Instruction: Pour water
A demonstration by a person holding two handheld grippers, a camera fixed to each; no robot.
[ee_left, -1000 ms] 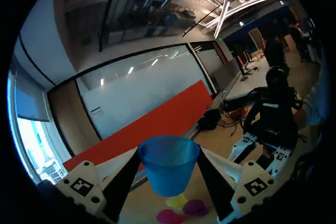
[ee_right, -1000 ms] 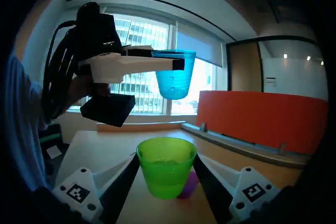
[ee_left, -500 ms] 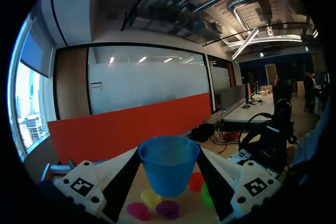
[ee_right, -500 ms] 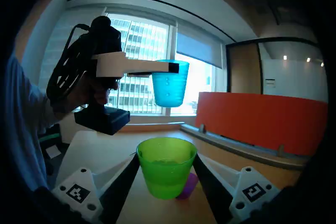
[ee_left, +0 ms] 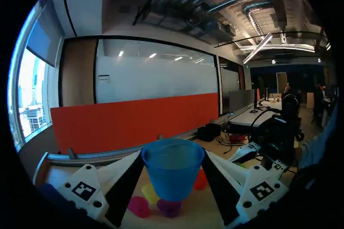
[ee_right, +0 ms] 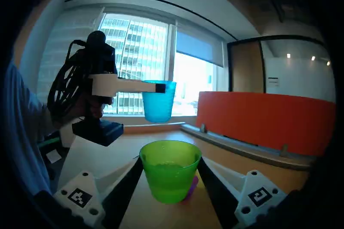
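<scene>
In the left gripper view, my left gripper is shut on a blue cup, held upright above the table. The right gripper view shows my right gripper shut on a green cup with water in its lower part. In that same view the blue cup hangs up and to the left of the green one, level, pinched by the left gripper in a hand. My right gripper also shows in the left gripper view, low at the right.
Several small coloured cups lie on the wooden table under the blue cup: pink, yellow, purple, red. A purple cup sits behind the green cup. An orange partition runs along the table's far edge.
The left gripper has tipped the blue cup back to level and lowered it, moving left in the right gripper view. The green cup stays still.
</scene>
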